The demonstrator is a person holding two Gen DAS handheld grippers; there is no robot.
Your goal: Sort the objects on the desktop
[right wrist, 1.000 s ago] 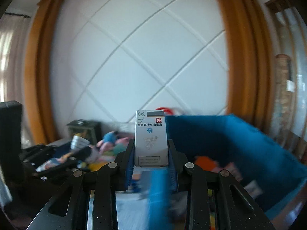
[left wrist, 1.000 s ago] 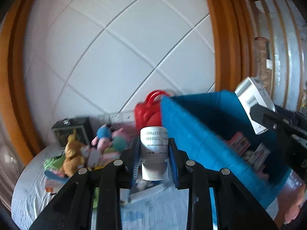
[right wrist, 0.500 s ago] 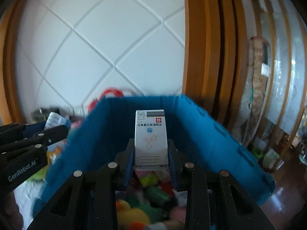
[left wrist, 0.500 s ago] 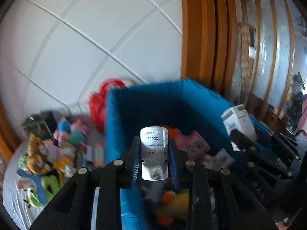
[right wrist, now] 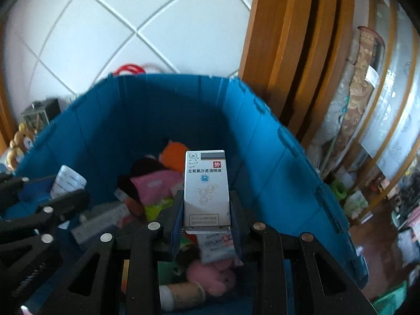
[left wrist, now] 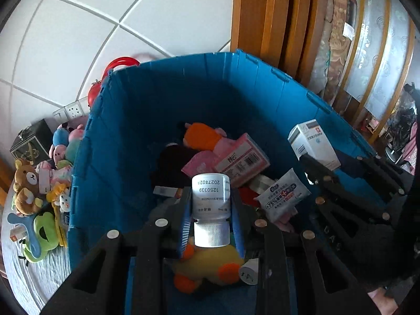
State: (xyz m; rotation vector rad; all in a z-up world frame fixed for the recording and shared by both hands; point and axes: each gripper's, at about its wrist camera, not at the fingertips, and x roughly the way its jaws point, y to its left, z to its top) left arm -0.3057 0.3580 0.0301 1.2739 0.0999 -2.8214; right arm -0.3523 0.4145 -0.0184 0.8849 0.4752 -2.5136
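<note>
Since a second ago we have swung both grippers from the cluttered bench to above the blue bin (left wrist: pixel 110 141). Our left gripper (left wrist: pixel 211 215) fingers clamp a white bottle (left wrist: pixel 210 197), cap toward us; our right gripper (right wrist: pixel 206 220) fingers clamp a white medicine box (right wrist: pixel 206 187). We judge this the drop step: next, spread the fingers to release both among the things in the bin.

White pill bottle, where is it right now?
The bottle sits cap-down in the left gripper, centre of the left wrist view, held over the blue bin above a yellow plush.
</note>
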